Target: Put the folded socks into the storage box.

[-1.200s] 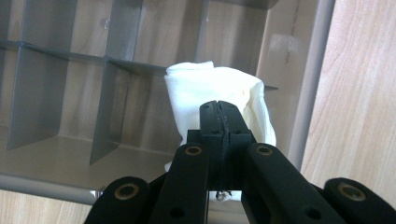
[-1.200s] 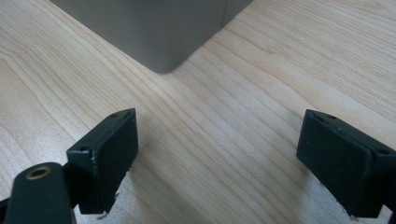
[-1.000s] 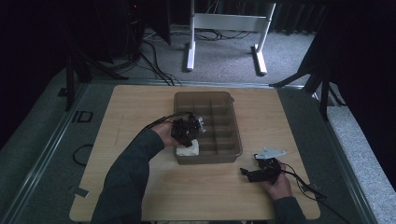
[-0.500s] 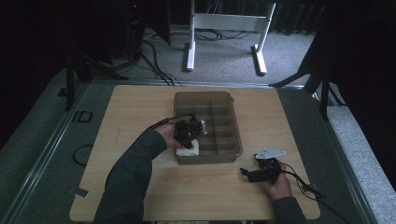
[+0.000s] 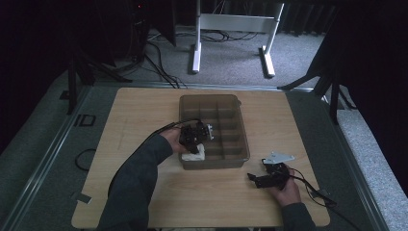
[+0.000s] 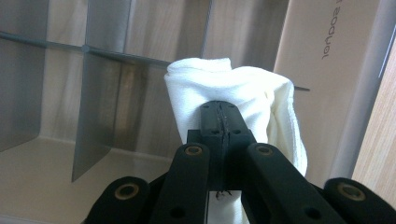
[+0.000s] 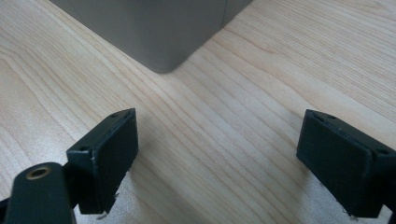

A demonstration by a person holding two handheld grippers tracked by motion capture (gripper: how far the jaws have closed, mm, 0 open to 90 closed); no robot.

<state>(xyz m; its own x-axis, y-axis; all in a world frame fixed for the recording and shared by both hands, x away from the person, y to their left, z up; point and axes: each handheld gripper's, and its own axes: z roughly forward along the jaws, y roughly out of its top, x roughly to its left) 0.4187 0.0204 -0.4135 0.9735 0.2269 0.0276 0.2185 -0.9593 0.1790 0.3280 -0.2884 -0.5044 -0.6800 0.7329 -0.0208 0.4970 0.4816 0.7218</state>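
Note:
A grey divided tray (image 5: 244, 139) sits mid-table. In its near-left compartment lies a white cloth (image 5: 194, 155). My left gripper (image 5: 196, 138) reaches over the tray's left wall and is shut on that cloth. In the left gripper view the jaws meet at the gripper tip (image 6: 223, 116), pinching a fold of the white cloth (image 6: 266, 93), with the tray's dividers (image 6: 93, 102) behind. My right gripper (image 5: 258, 180) rests low on the wooden table by the tray's near-right corner. It is open (image 7: 219, 154), with bare wood between its jaws and the tray corner (image 7: 154, 28) ahead.
The wooden table (image 5: 144, 115) has free room left of and in front of the tray. A cable (image 5: 312, 190) trails from the right gripper toward the near-right edge. White stand legs (image 5: 195, 48) are on the floor beyond the table.

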